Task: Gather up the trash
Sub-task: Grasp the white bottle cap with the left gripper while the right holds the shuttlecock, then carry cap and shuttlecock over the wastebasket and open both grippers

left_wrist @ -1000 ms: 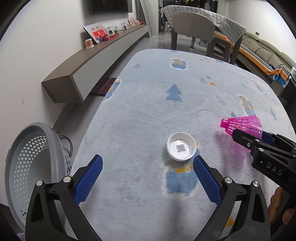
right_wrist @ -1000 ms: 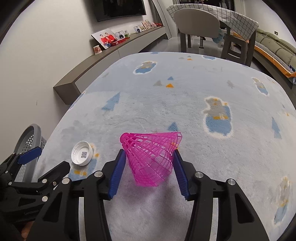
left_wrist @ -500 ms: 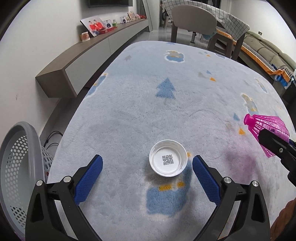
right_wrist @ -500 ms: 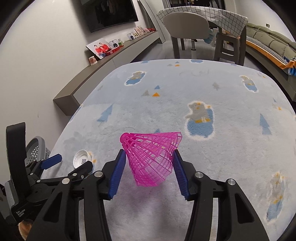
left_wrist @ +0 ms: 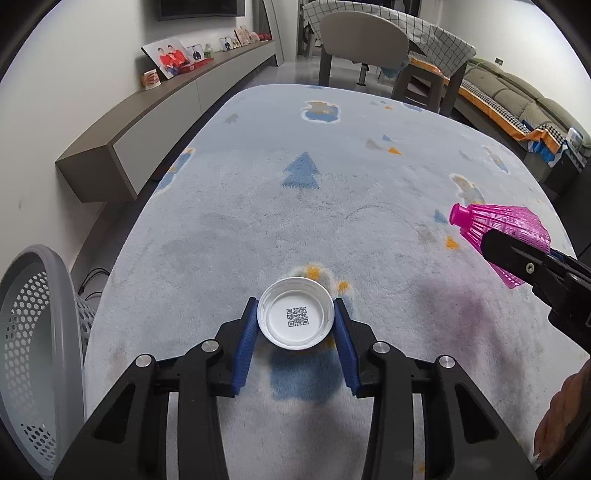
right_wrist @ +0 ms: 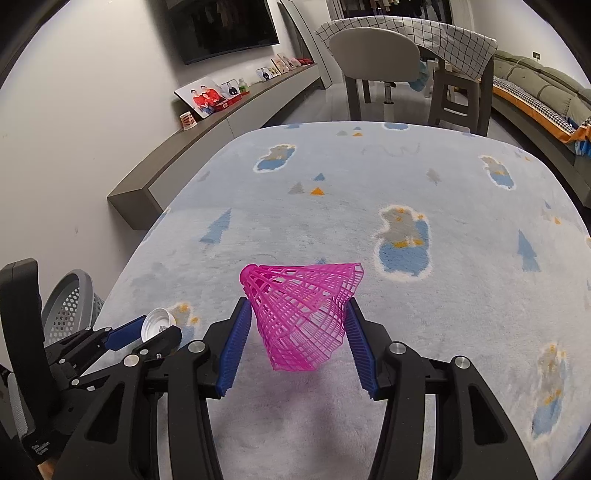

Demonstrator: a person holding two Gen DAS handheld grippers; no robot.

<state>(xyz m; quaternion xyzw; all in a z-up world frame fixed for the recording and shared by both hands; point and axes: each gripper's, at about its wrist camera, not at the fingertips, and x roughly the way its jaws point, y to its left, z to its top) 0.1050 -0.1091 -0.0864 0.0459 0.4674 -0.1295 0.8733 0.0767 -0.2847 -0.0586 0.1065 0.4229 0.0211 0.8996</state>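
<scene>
My left gripper [left_wrist: 295, 319] is shut on a white round lid [left_wrist: 295, 317] with a QR code inside, low over the pale blue rug [left_wrist: 295, 206]. From the right wrist view the lid [right_wrist: 159, 323] sits between the left fingers. My right gripper [right_wrist: 299, 325] is shut on a pink plastic shuttlecock [right_wrist: 301, 310] and holds it above the rug; it also shows in the left wrist view [left_wrist: 498, 236]. A grey perforated basket [left_wrist: 33, 350] stands off the rug's left edge, also seen in the right wrist view [right_wrist: 70, 306].
A low grey wall shelf [left_wrist: 166, 118] with photos runs along the left wall. A chair [left_wrist: 364, 44] and a covered table [left_wrist: 424, 29] stand beyond the rug. A sofa [left_wrist: 517, 96] is at the far right.
My left gripper has closed its open jaws around the white lid. My right gripper has risen a little with the shuttlecock still held.
</scene>
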